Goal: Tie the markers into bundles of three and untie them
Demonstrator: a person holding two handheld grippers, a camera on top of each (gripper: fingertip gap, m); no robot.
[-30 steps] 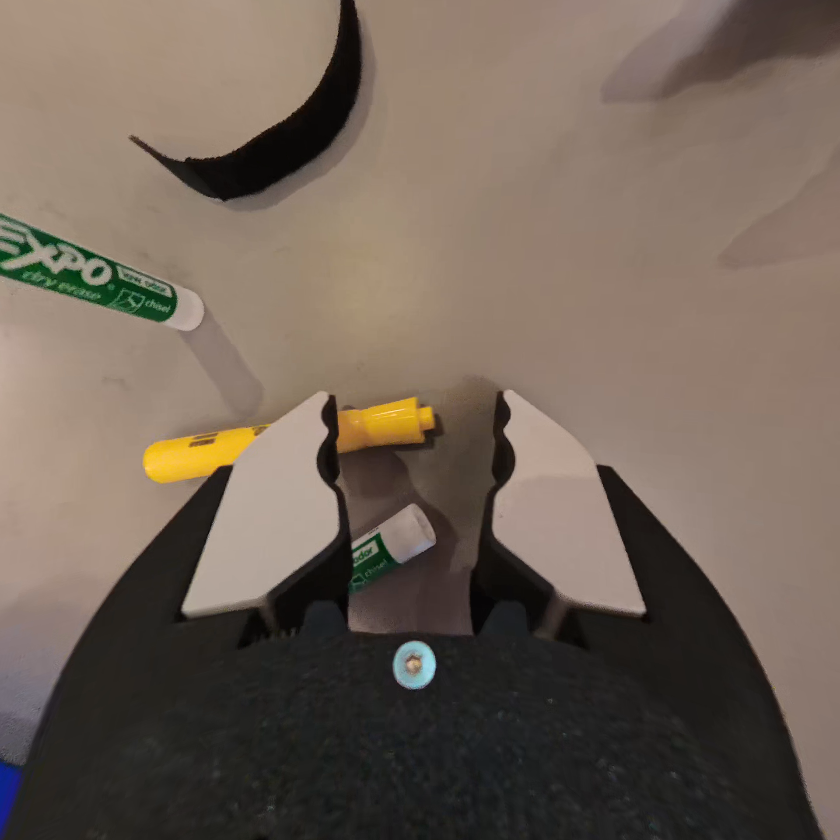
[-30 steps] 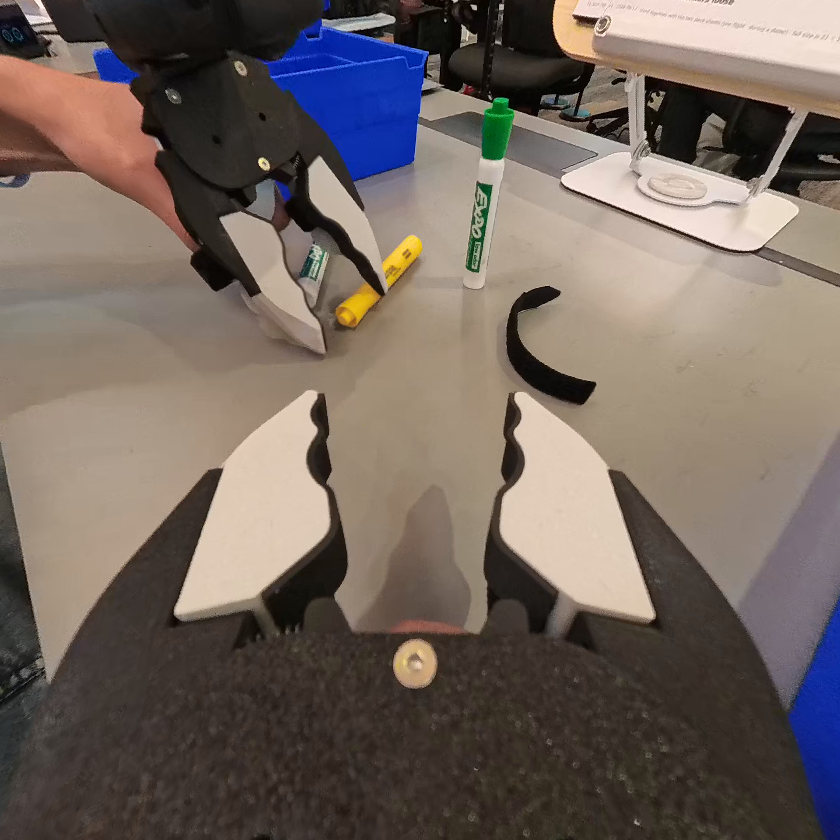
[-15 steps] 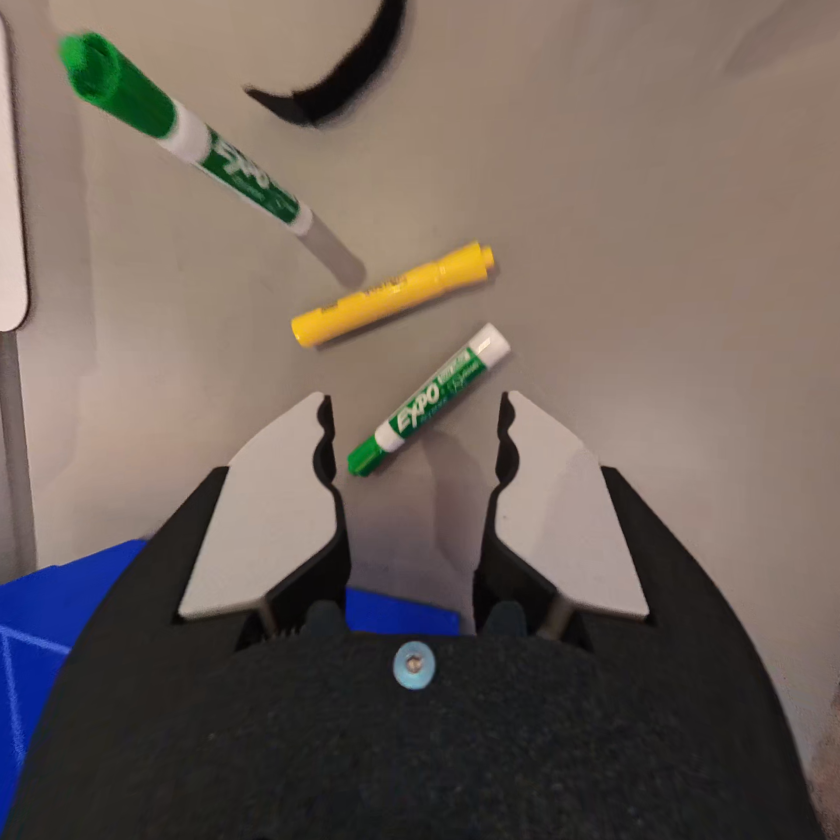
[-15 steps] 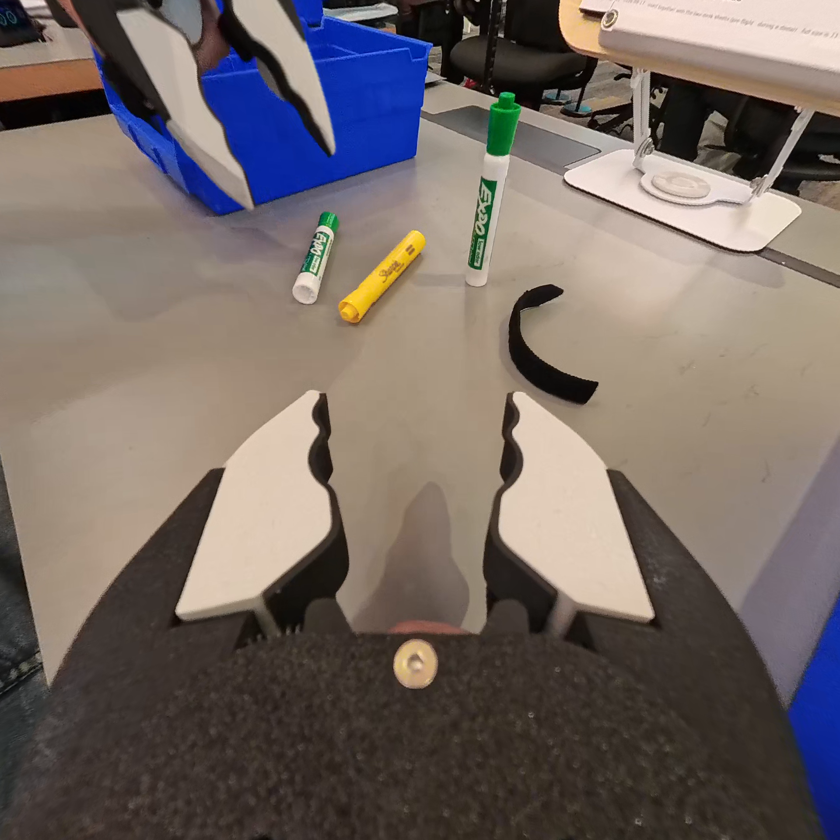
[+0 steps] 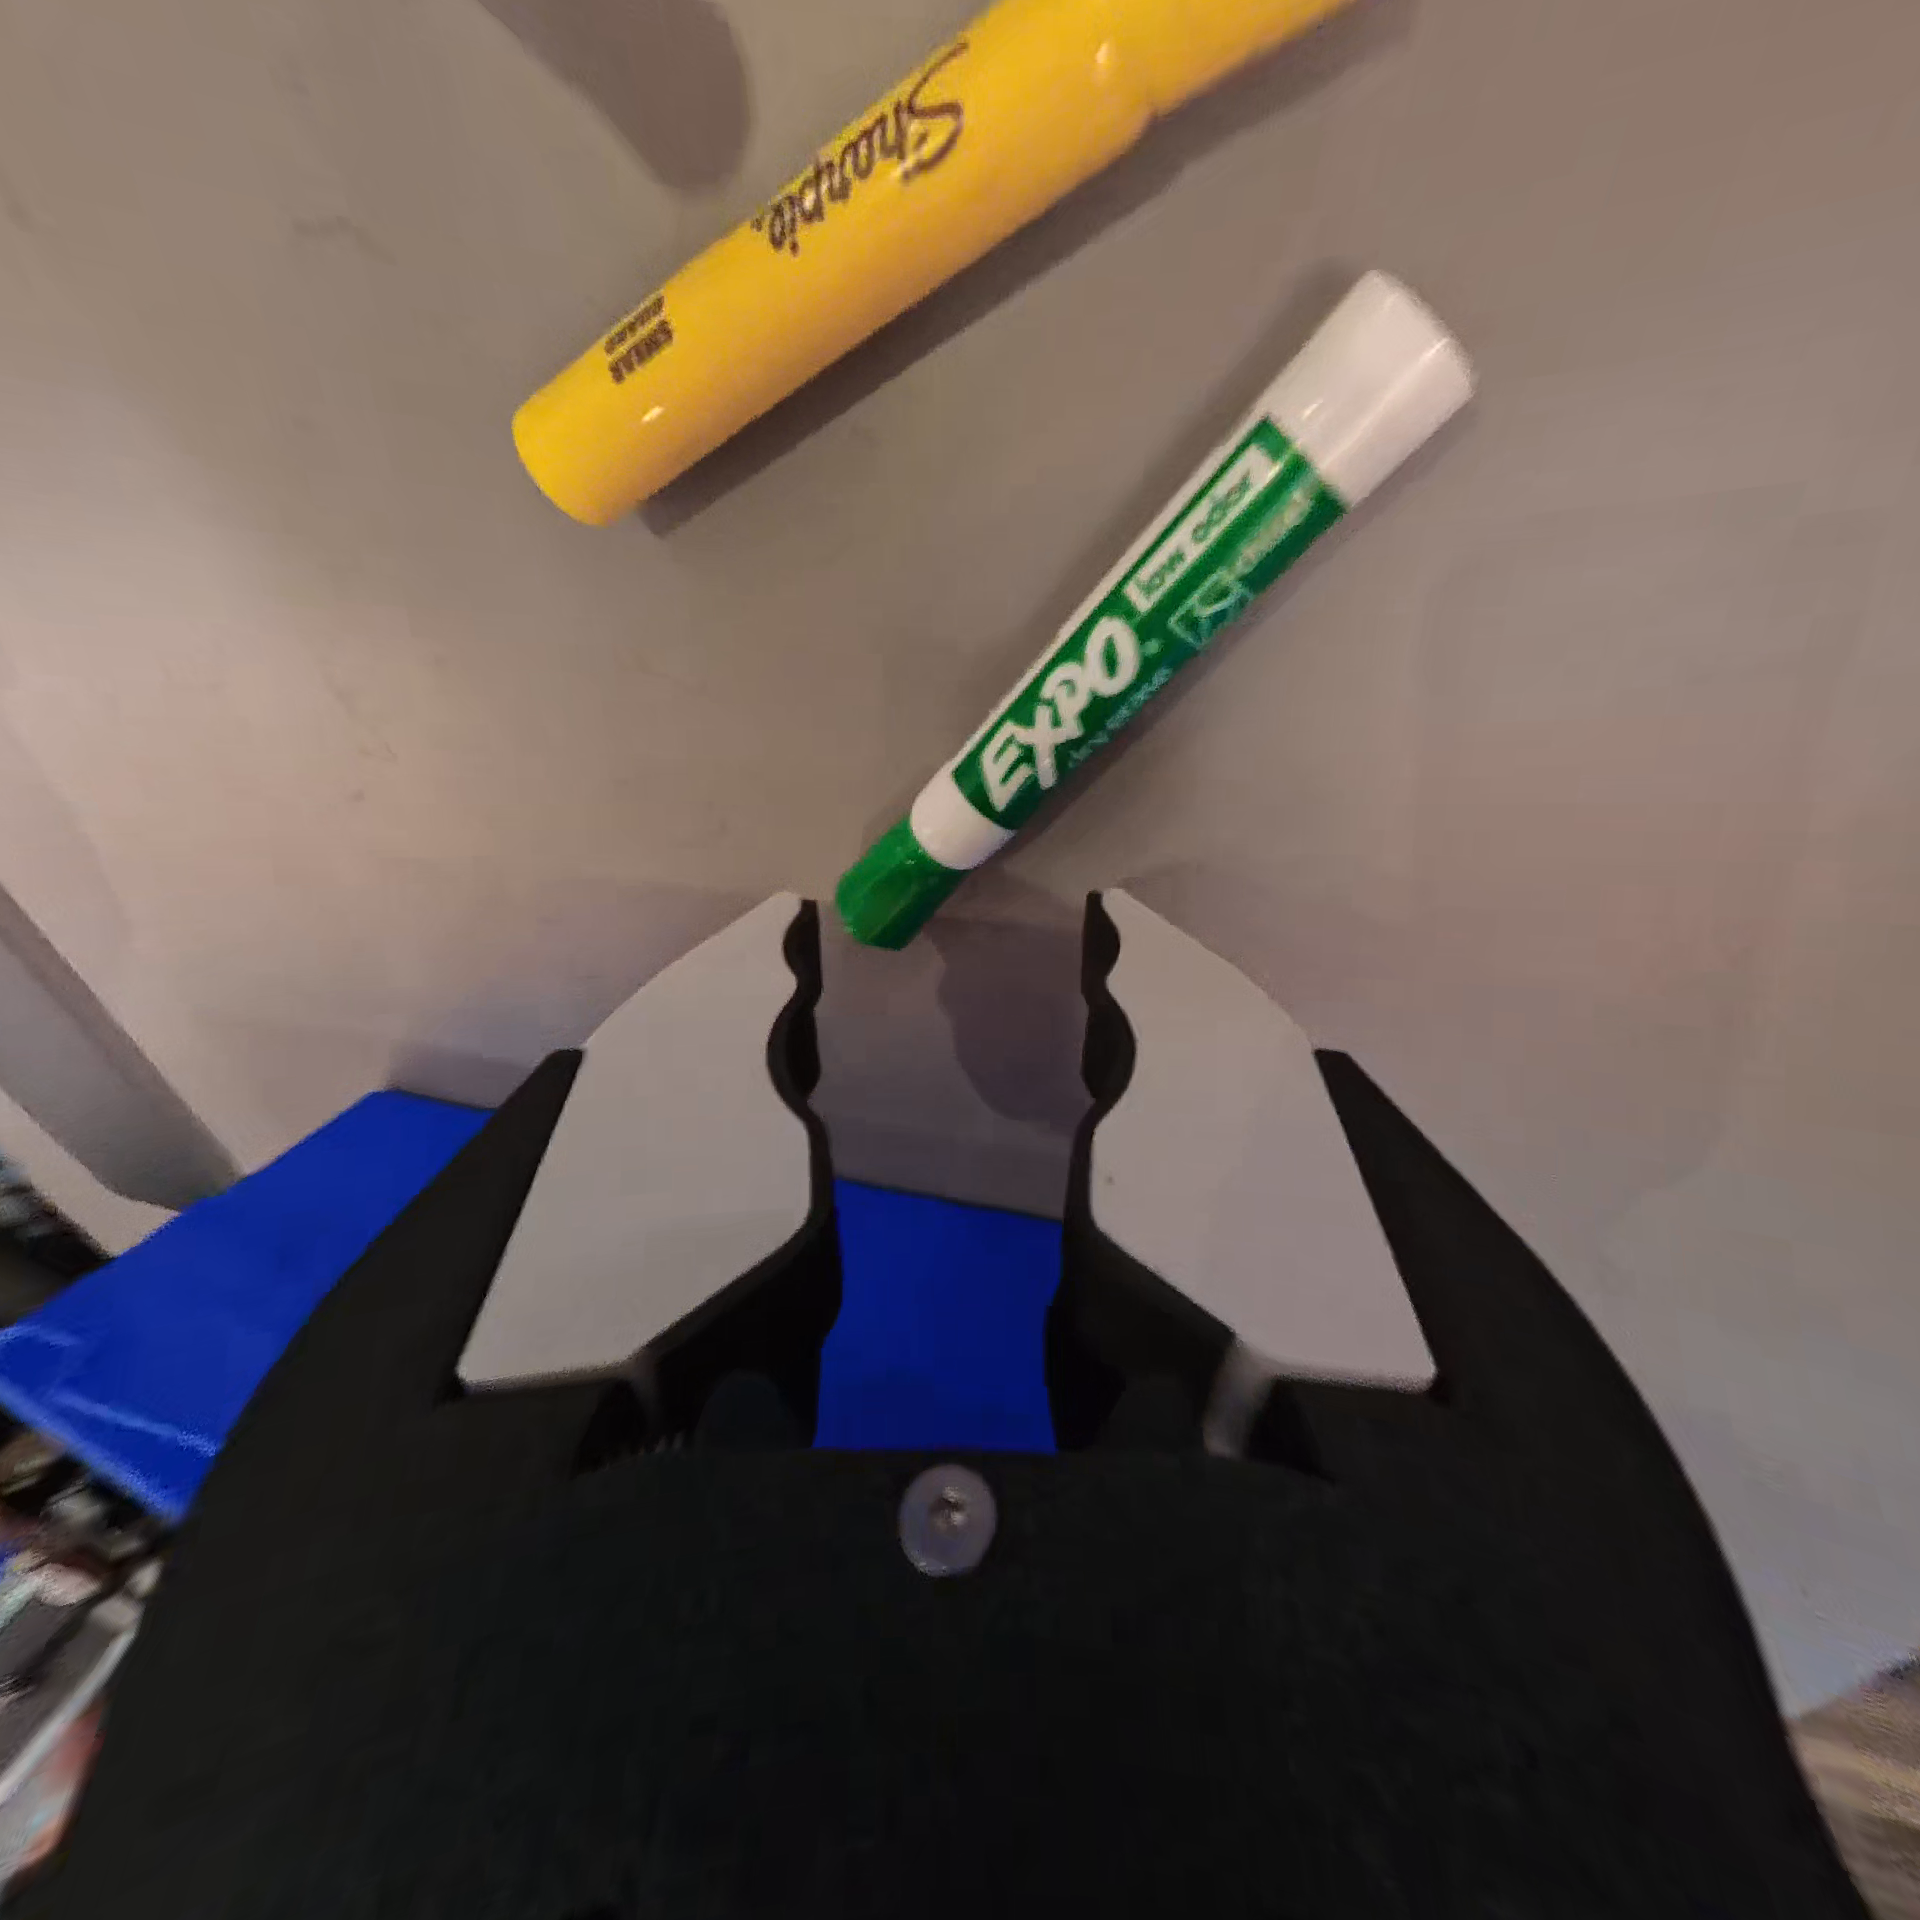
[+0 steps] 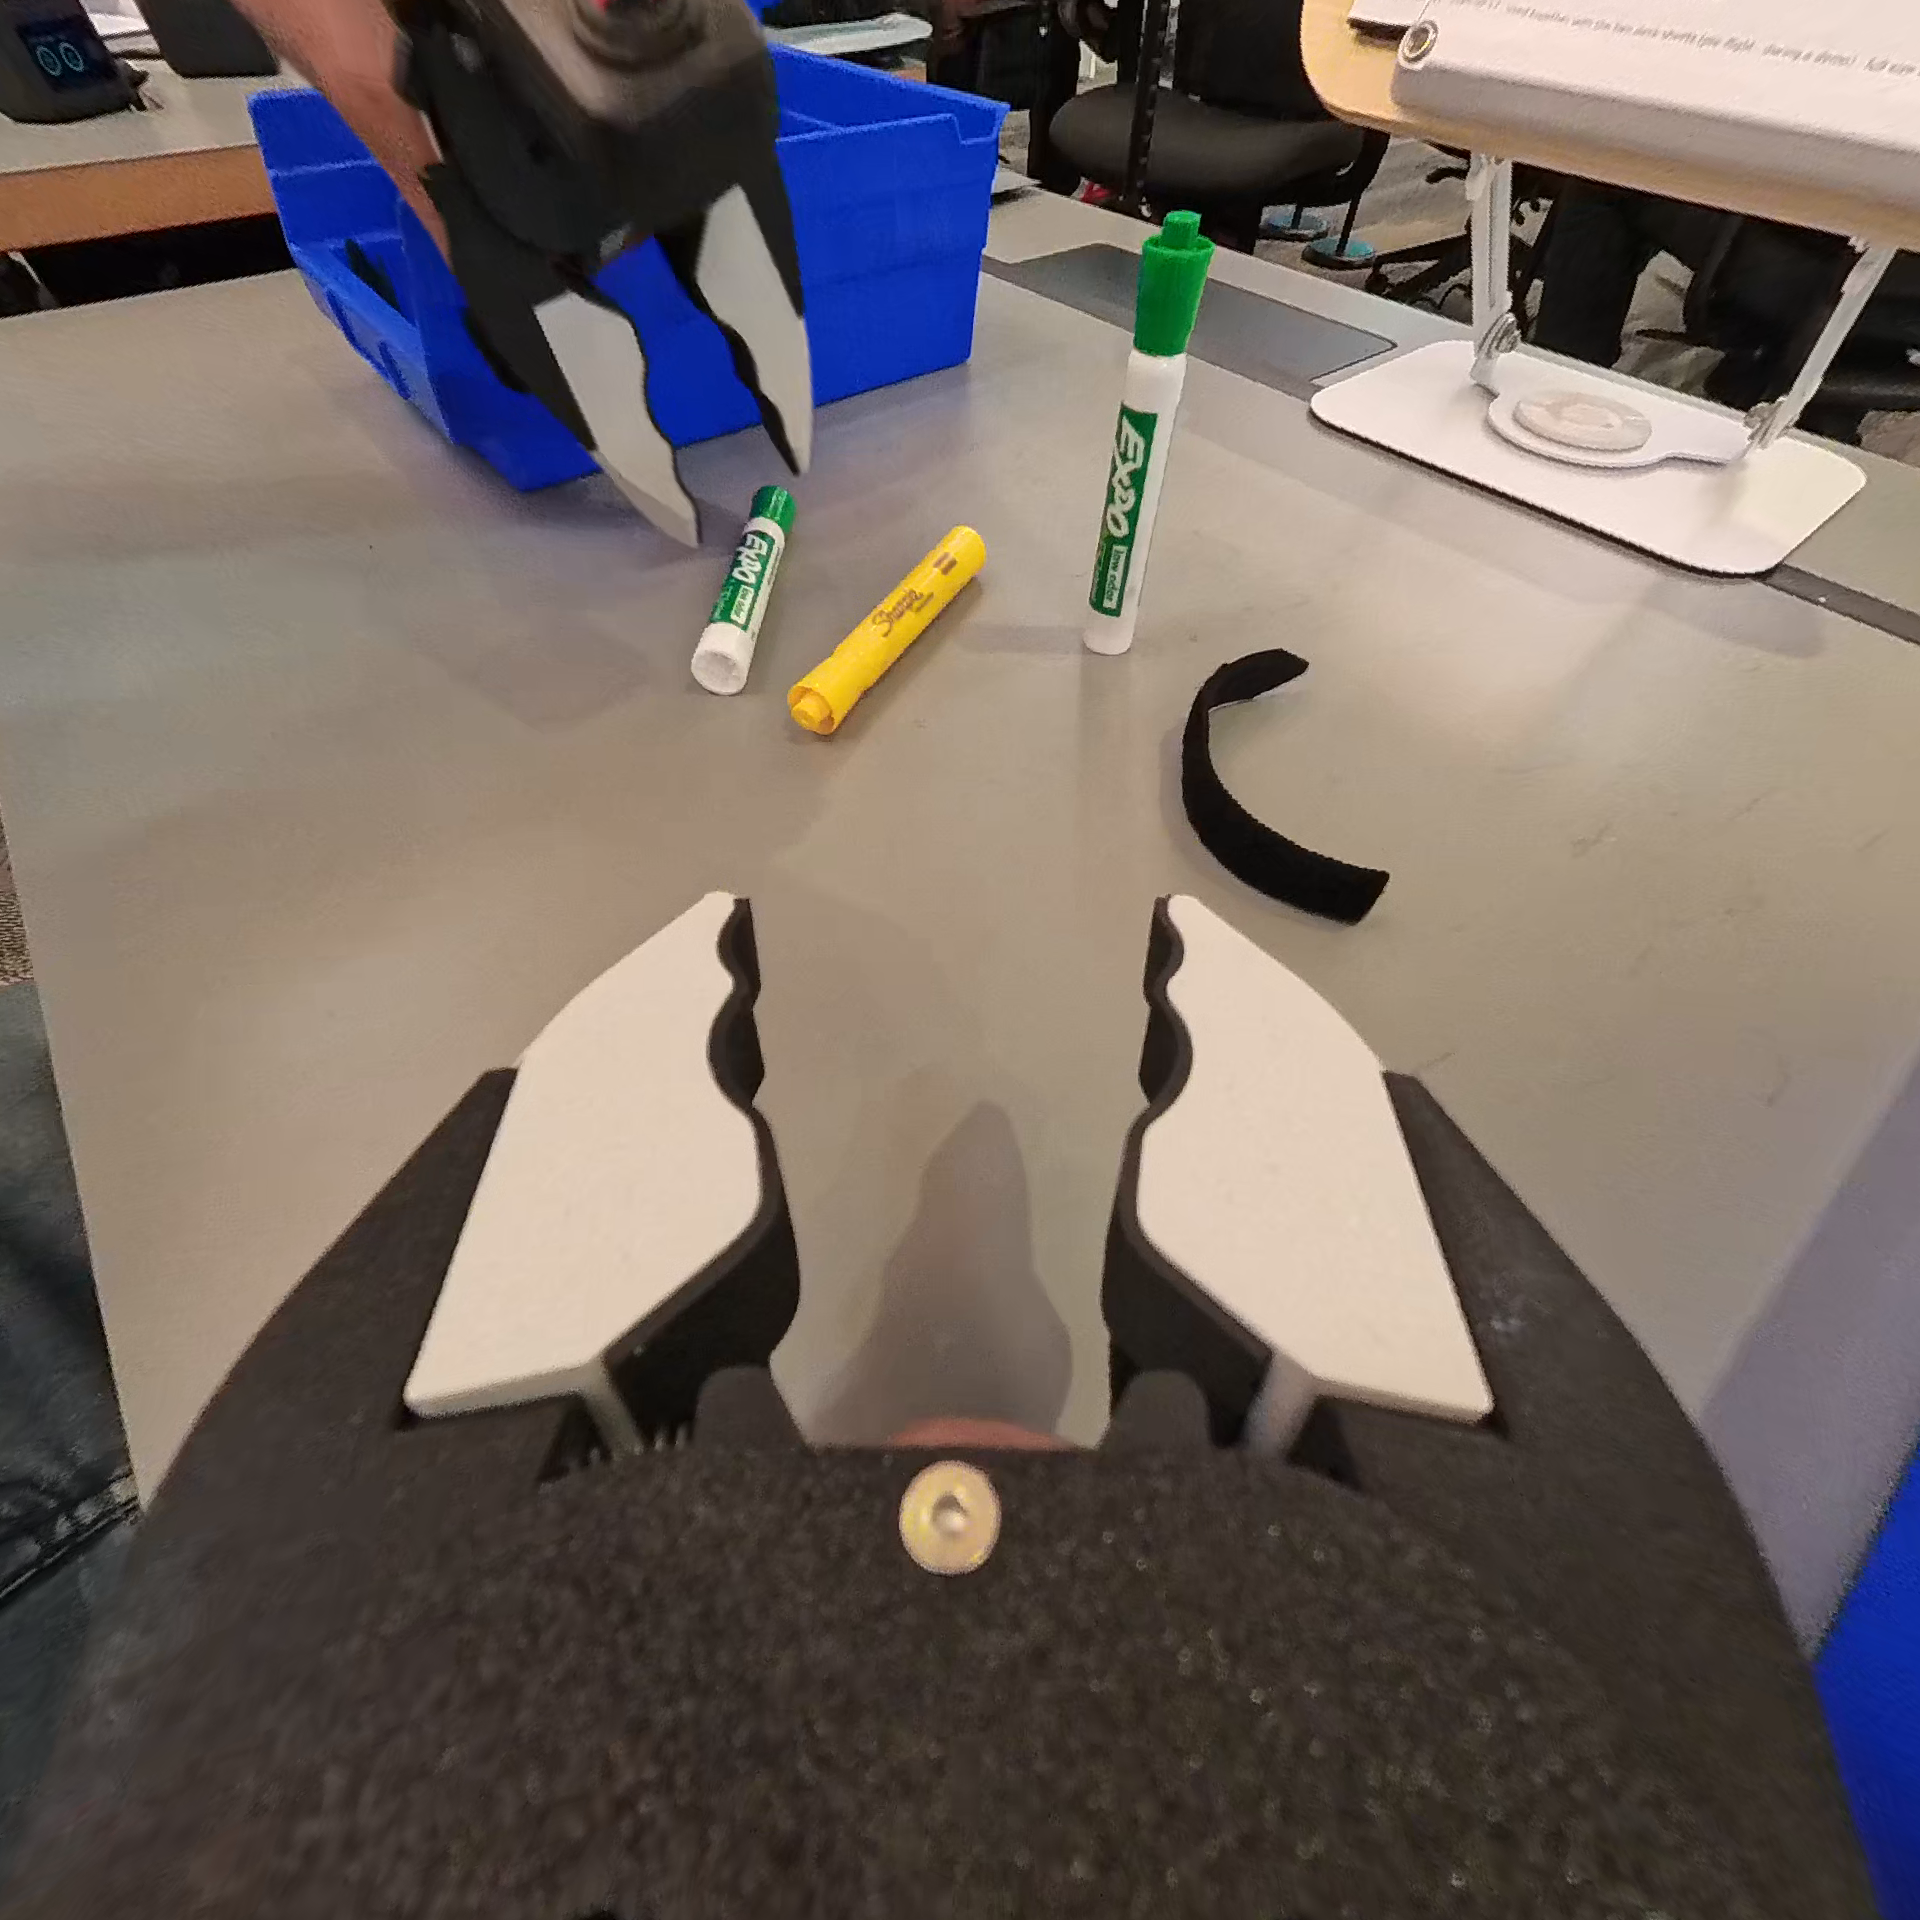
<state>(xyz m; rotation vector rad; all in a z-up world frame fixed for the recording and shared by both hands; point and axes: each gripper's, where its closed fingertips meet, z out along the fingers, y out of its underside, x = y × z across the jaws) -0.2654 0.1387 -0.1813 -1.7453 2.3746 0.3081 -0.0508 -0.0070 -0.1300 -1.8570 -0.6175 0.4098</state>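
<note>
Left gripper (image 6: 727, 499), jaws released, hovers at short green-capped white marker (image 5: 1153, 613) lying beside yellow highlighter (image 5: 862, 249). Right gripper (image 6: 951, 914) released, empty. Advice: straddle barrel mid-length, then close.

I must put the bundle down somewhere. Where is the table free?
Free: the wide grey table between the right gripper and the lying markers. Crowded: the row from the blue bin to the black strap.
</note>
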